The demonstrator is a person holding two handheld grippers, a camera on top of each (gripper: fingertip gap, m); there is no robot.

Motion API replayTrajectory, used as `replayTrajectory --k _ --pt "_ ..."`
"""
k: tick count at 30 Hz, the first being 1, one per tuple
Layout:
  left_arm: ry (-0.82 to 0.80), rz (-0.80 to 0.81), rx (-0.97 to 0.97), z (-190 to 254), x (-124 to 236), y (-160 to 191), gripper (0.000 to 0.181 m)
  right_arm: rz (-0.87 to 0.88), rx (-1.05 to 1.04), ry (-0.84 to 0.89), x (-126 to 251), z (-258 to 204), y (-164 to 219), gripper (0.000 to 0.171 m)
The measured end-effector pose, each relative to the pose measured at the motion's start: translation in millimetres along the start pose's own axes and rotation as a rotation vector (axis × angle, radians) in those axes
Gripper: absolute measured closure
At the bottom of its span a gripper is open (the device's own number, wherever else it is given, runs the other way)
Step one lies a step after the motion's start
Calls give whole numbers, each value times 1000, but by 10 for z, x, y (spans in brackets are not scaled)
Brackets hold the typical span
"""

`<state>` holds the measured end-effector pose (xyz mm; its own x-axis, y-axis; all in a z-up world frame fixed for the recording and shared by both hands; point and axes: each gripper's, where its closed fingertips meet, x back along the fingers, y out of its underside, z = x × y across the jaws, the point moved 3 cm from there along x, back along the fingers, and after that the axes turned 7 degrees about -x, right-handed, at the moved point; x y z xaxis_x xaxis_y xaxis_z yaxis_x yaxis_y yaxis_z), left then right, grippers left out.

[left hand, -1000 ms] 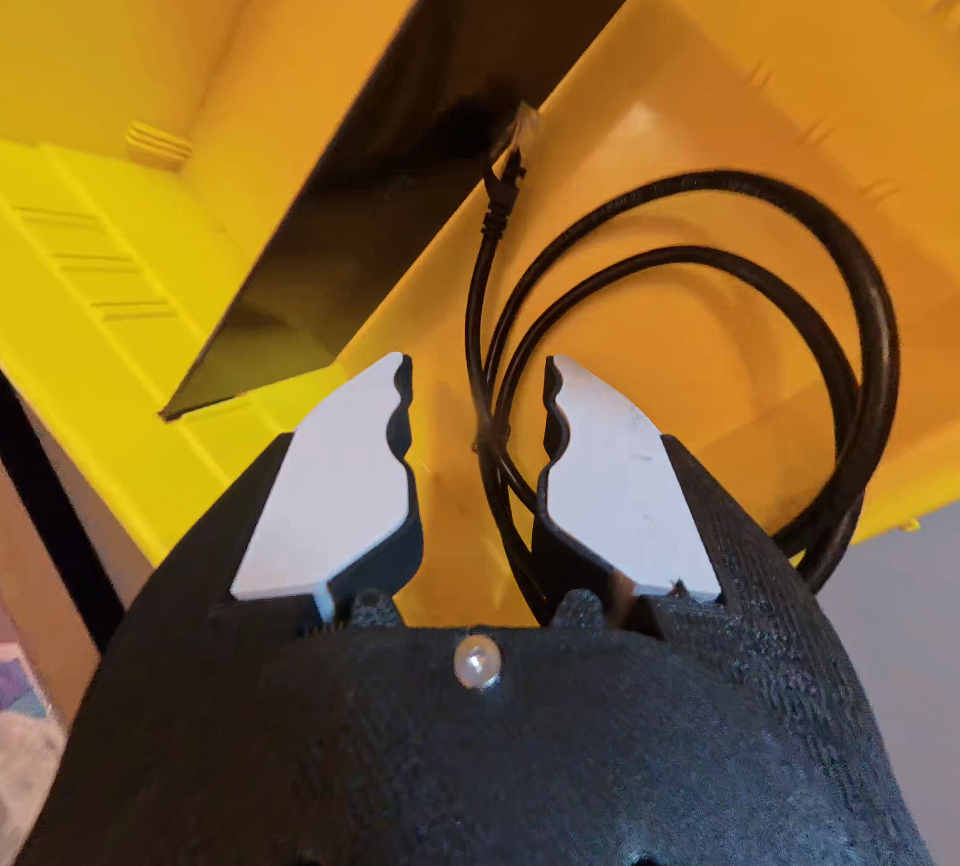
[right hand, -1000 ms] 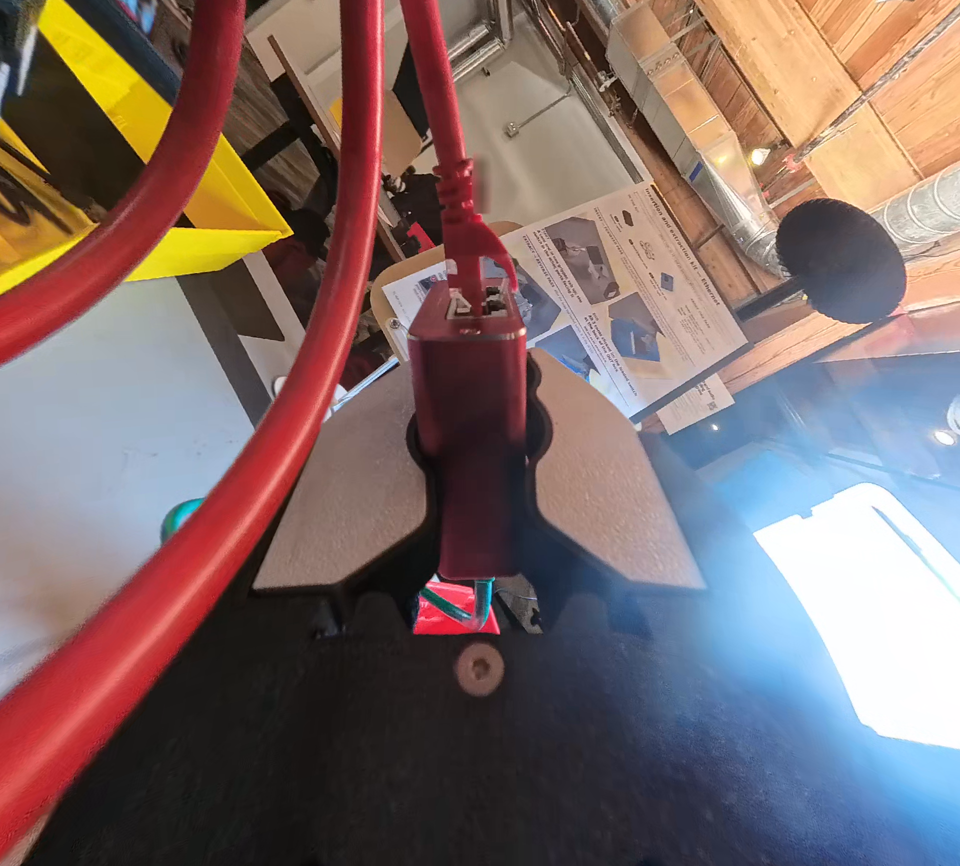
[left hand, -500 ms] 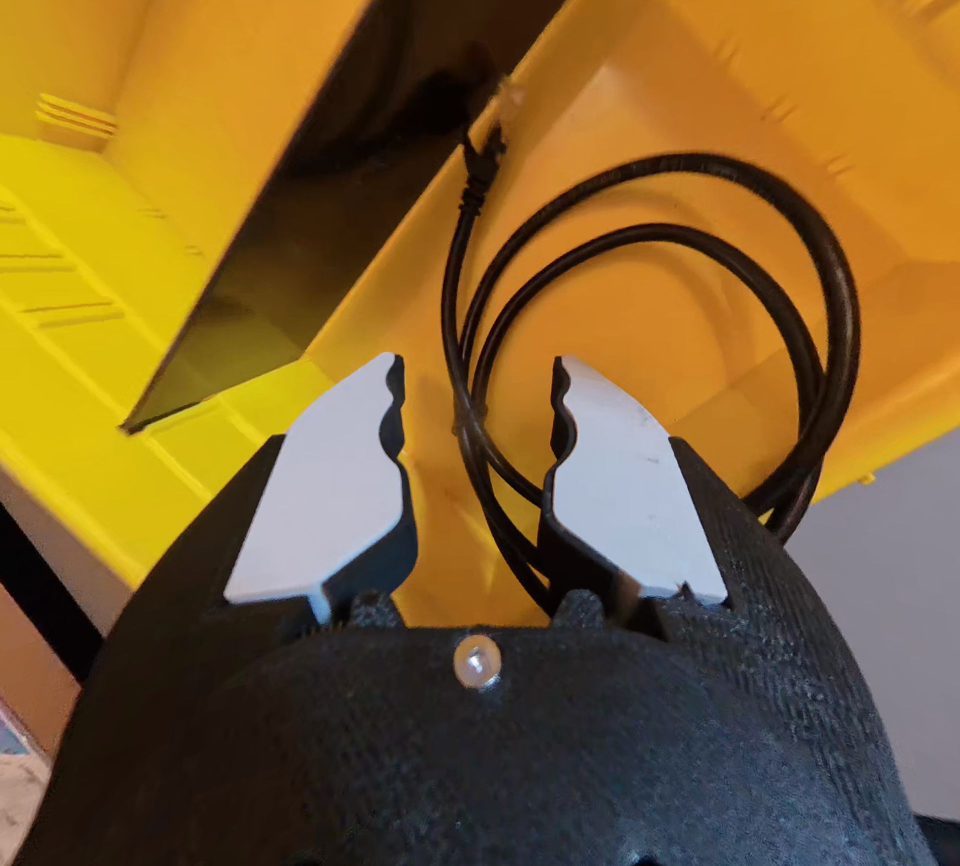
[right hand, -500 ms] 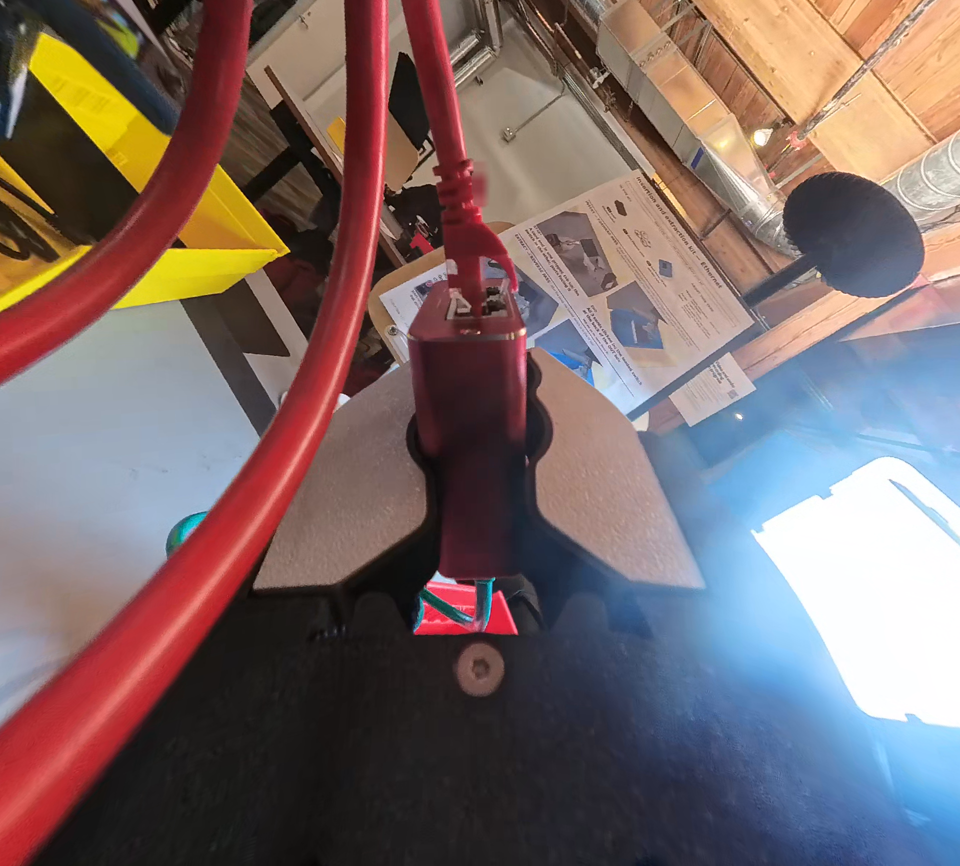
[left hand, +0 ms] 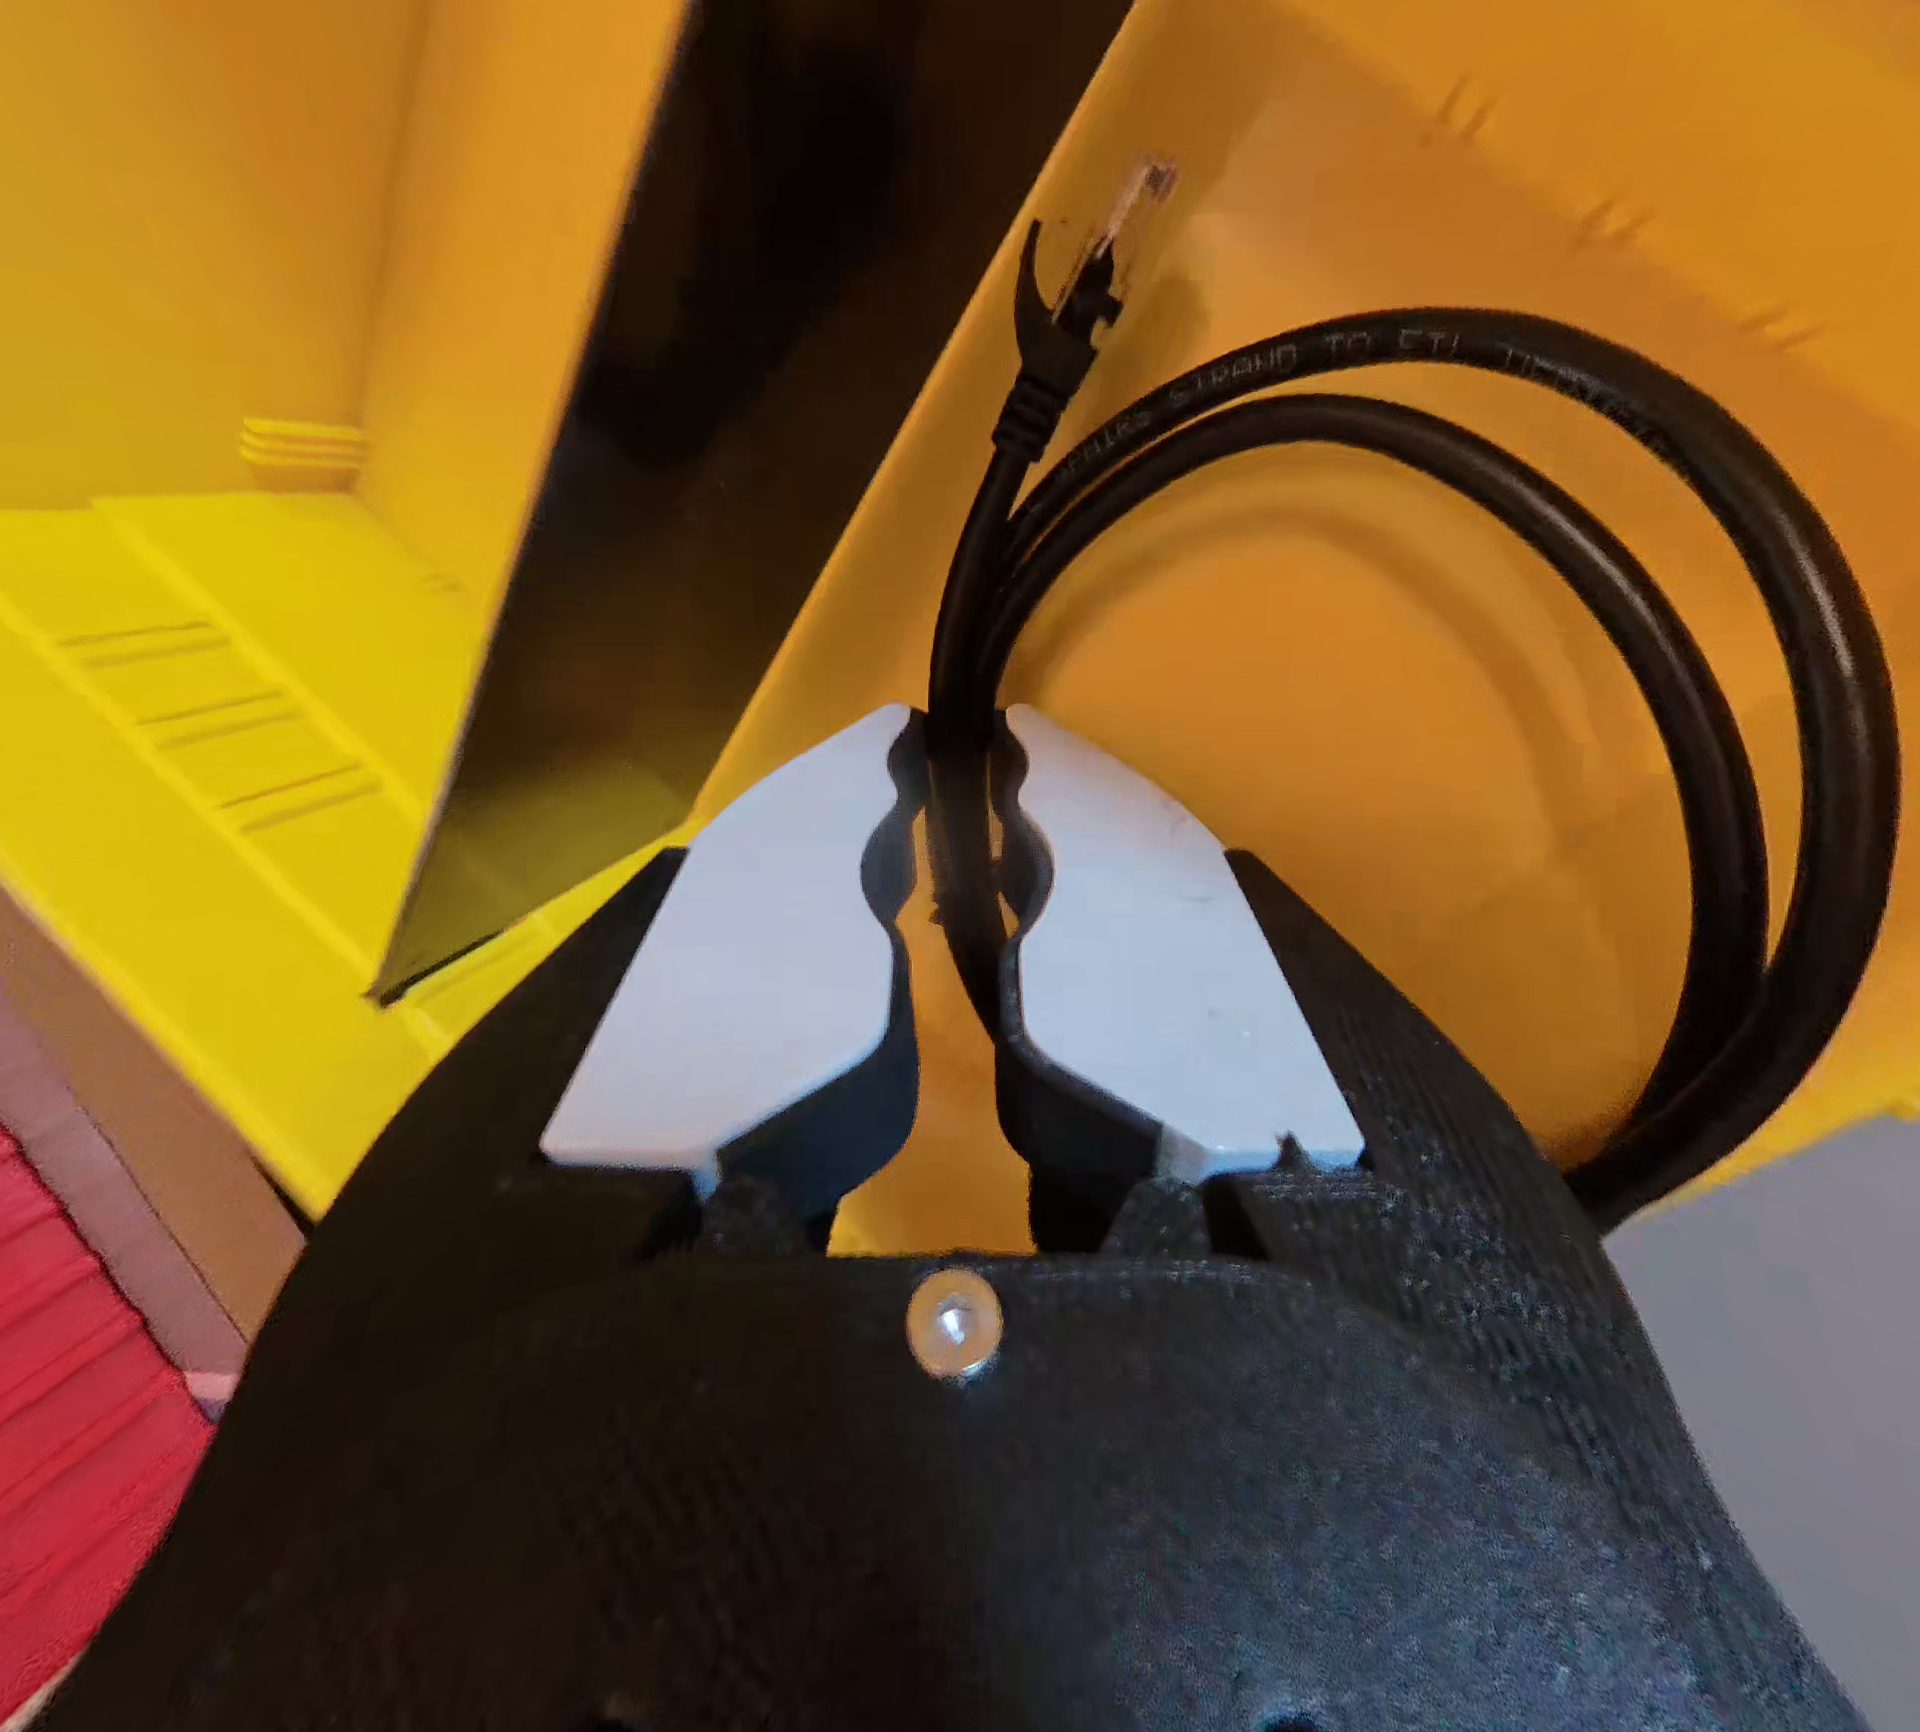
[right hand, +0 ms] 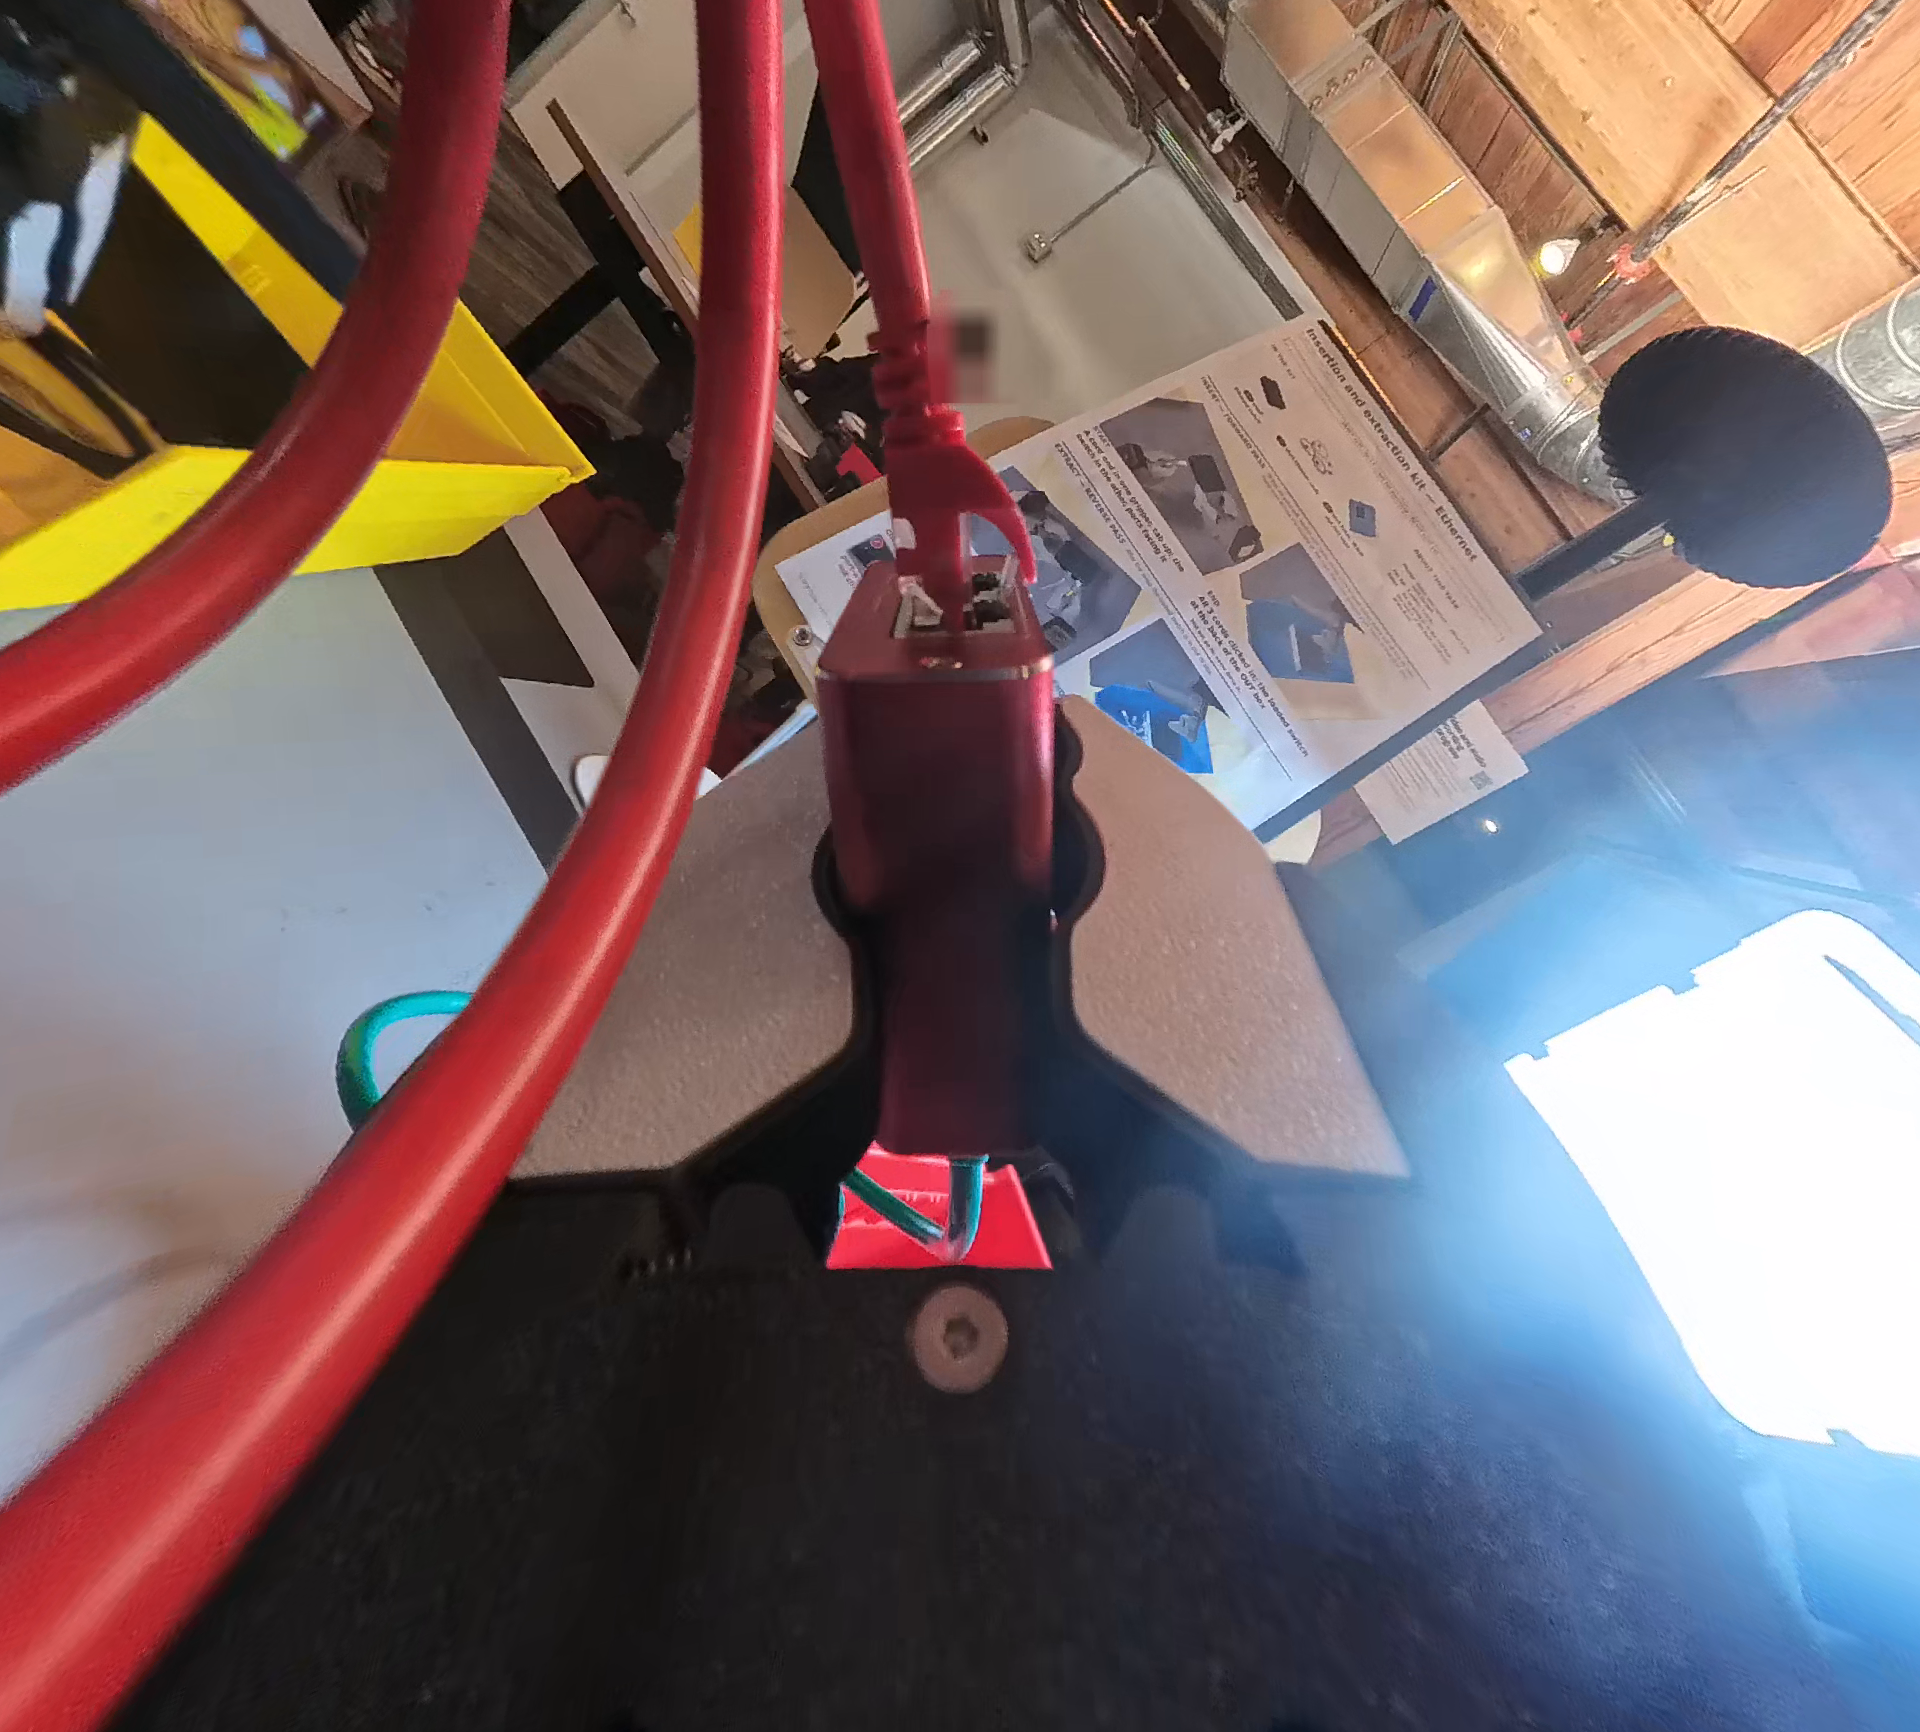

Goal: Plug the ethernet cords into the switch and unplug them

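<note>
In the left wrist view my left gripper (left hand: 961, 737) is shut on a coiled black ethernet cord (left hand: 1725, 747) inside a yellow bin (left hand: 1455, 124). The cord's clear plug (left hand: 1091, 259) points up, free, above the fingertips. In the right wrist view my right gripper (right hand: 940, 809) is shut on a dark red switch (right hand: 935, 851) held upright. A red ethernet cord (right hand: 727, 435) is plugged into the switch's top port (right hand: 940, 591) and loops down to the left. A second port beside it is empty. A green cord (right hand: 364, 1059) shows low on the left and under the switch.
A black divider (left hand: 779, 332) splits the yellow bin. A white table (right hand: 208, 799) carries the yellow bin (right hand: 312, 519). An instruction sheet (right hand: 1247, 539) on a board stands behind the switch. A black round knob (right hand: 1745, 456) is at the right. Red fabric (left hand: 62, 1370) lies at lower left. Some 45 centimetres of space lies between my two pairs of fingers.
My left gripper has closed from open onto the black cord and the plug now stands higher. The right gripper still holds the switch, with the view shifted slightly.
</note>
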<state>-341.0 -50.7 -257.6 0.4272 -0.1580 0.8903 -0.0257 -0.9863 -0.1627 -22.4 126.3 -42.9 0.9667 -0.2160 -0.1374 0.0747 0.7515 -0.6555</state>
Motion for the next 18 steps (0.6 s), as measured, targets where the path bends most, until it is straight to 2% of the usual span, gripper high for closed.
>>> replayTrajectory --k 1,2,3,4,6,8,10,13,15,18 --pt "-24 41 -2 -25 105 -50 171 0 1 5 11 21 4 128" --pt "-47 83 0 -52 241 -98 171 0 -2 12 23 49 9 134" --pt "-67 132 1 -78 405 -144 171 1 -9 19 38 80 13 128" --pt "-98 180 -1 -106 593 -182 171 3 -14 26 54 112 15 132" --pt "-161 286 -27 -115 1021 -251 170 10 -21 37 88 167 9 128" --pt "-173 392 -77 16 1425 -322 170 22 -22 41 120 204 -13 131" --pt "-99 458 -184 336 1688 -397 170 42 -16 36 149 214 -49 131" --pt "78 479 -441 1023 1756 -528 170 60 0 20 181 197 -103 128" --pt "185 455 -569 1443 1640 -634 170 65 11 19 199 190 -136 136" --pt "375 410 -730 2003 1397 -707 171 71 27 25 234 210 -173 131"
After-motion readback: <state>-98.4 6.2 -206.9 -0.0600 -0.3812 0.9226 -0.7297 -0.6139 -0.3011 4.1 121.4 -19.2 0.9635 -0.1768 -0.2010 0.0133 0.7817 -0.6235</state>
